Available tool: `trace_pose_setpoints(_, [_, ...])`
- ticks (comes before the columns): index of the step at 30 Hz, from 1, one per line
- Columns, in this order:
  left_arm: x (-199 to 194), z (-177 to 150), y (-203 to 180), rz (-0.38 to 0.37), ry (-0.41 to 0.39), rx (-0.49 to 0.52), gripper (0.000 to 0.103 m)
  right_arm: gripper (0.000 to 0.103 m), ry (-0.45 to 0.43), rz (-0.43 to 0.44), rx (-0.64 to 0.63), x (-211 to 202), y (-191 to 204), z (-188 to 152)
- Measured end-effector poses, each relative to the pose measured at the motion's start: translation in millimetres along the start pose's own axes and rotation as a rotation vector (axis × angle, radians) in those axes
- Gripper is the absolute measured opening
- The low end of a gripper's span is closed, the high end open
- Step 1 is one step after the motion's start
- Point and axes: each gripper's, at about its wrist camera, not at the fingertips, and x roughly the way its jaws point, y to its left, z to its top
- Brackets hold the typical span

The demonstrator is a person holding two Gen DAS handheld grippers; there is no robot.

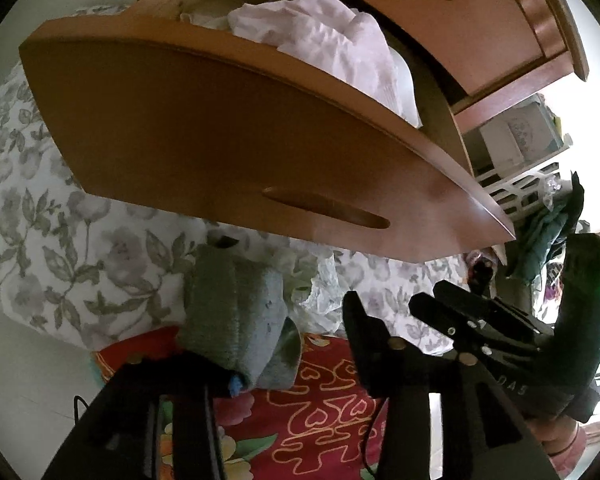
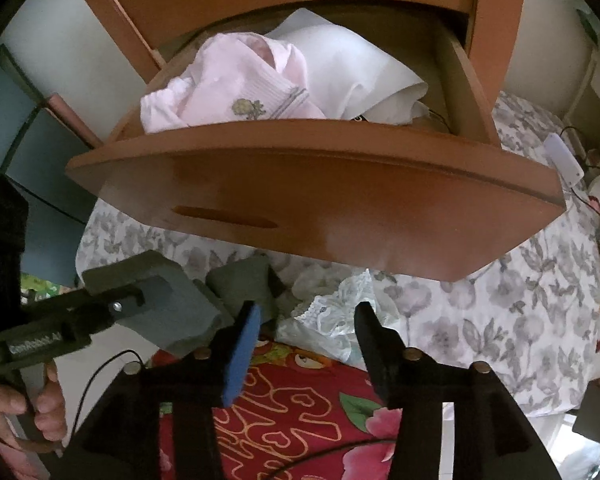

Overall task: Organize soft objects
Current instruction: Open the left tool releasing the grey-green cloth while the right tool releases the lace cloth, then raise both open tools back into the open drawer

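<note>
Right wrist view: right tongs (image 2: 306,344) gape over the bed (image 2: 480,320), empty; left tongs (image 1: 288,344) open too (grey sock (image 1: 236,312) leaning on one finger). Pink clothes (image 2: 220,84) fill the drawer (image 2: 320,196).

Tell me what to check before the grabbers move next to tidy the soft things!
1. Drawer pulled open: ok.
2. Room left in the drawer: cannot tell; a pink garment and a white cloth already fill much of it.
3. Left gripper open: ok. The grey sock lies by one finger, not pinched.
4. Right gripper open with nothing pinched: ok.
5. All soft things off the bed: not ok; the grey sock and a lace cloth lie on it below the drawer.
</note>
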Motion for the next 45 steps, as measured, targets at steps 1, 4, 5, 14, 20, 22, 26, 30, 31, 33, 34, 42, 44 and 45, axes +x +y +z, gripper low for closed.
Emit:
trace_pose_setpoints(1, [0.5, 0.7, 0.5, 0.000, -0.001, -0.003, 0.056, 0.059, 0.007, -0.001, 0.002, 1.8, -0.5, -0.1])
trace_pose_setpoints(4, [2.5, 1.6, 4.3, 0.006, 0.004, -0.015, 0.065, 0.064, 0.013, -0.008, 0.003, 5.4, -0.8, -0.5])
trace_pose_setpoints(5, [4.3, 1.9, 6.5, 0.010, 0.009, -0.024, 0.067, 0.066, 0.014, -0.007, 0.003, 6.0, -0.7, -0.6])
trace_pose_setpoints(14, [27.7, 11.5, 24.8, 0.018, 0.046, -0.038, 0.068, 0.075, 0.032, -0.014, 0.001, 11.5, -2.3, -1.8])
trace_pose_setpoints(20, [48.2, 5.4, 34.4, 0.086, 0.081, -0.012, 0.069, 0.075, 0.044, -0.016, 0.005, 12.9, -4.2, -3.8])
trace_pose_setpoints(22, [53.2, 4.4, 37.1, 0.101, 0.095, -0.004, 0.070, 0.075, 0.047, -0.021, 0.005, 13.9, -5.0, -3.8])
trace_pose_setpoints(26, [62.0, 3.5, 45.6, 0.154, 0.108, -0.011, 0.075, 0.075, 0.051, -0.024, 0.005, 14.8, -4.2, -3.4])
trace_pose_setpoints(30, [66.2, 3.8, 54.1, 0.174, 0.096, -0.022, 0.076, 0.075, 0.057, -0.028, 0.004, 15.8, -4.0, -3.2])
trace_pose_setpoints(31, [65.5, 2.9, 55.5, 0.178, 0.090, -0.024, 0.076, 0.075, 0.060, -0.029, 0.006, 16.9, -4.7, -3.2])
trace_pose_setpoints(33, [63.3, 0.7, 54.3, 0.173, 0.088, -0.018, 0.080, 0.075, 0.064, -0.030, 0.011, 18.4, -5.9, -3.4])
trace_pose_setpoints(34, [62.1, -0.2, 52.7, 0.170, 0.087, -0.012, 0.080, 0.075, 0.065, -0.030, 0.011, 19.0, -6.0, -3.8])
trace_pose_setpoints(42, [21.6, 0.3, 26.0, 0.172, 0.008, 0.078, 0.082, 0.075, 0.047, -0.028, 0.011, 10.4, -5.3, -1.7])
trace_pose_setpoints(44, [5.4, 1.2, 16.6, 0.160, -0.024, 0.106, 0.082, 0.075, 0.020, -0.018, 0.003, -0.4, -2.7, 0.1])
trace_pose_setpoints(45, [-3.5, 2.3, 11.3, 0.155, -0.043, 0.118, 0.083, 0.075, 0.009, -0.015, 0.002, -3.9, -1.8, 1.4])
